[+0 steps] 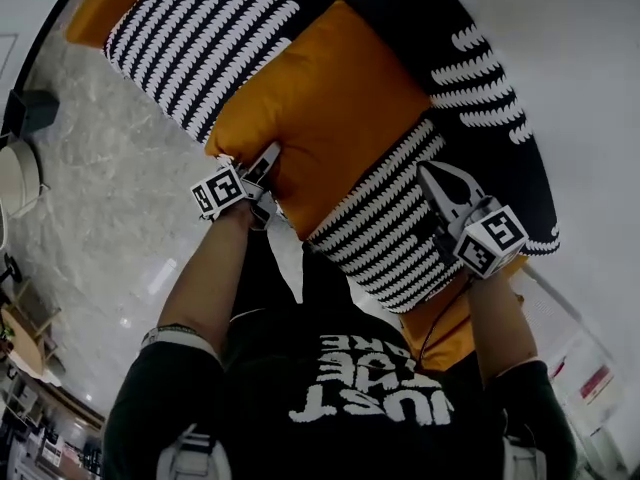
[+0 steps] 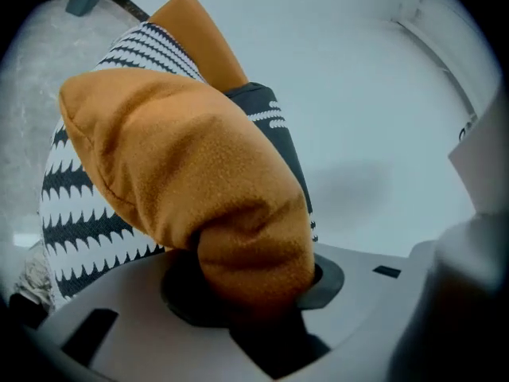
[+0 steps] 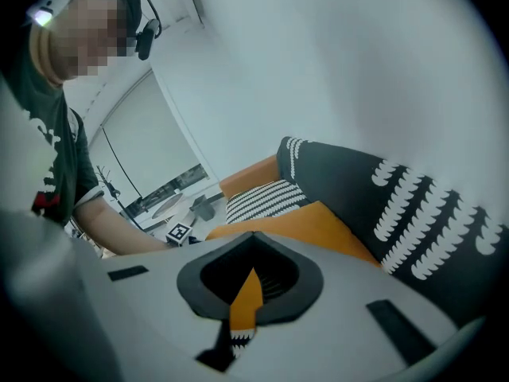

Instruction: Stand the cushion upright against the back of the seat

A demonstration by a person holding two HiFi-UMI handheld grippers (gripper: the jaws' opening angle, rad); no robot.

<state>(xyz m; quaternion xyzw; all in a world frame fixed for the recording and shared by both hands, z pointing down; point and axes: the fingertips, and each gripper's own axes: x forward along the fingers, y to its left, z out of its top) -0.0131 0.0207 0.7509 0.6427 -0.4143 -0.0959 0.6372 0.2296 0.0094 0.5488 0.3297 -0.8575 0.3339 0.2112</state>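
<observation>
The person holds the cushion (image 1: 330, 108) over the seat (image 1: 200, 28) with both grippers. Its orange face is turned up, and its striped side shows along the near right edge. The left gripper (image 1: 265, 163) is clenched on the cushion's near left corner, and in the left gripper view the orange cloth bunches between its jaws. The right gripper (image 1: 432, 180) pinches the near right edge, and its own view shows a thin fold of orange and striped cloth caught between its jaws. The cushion lies tilted, not upright. Its far edge is near the dark back (image 1: 500, 98) of the seat, but whether they touch cannot be told. Marbled floor (image 1: 110, 198) shows at the left.
</observation>
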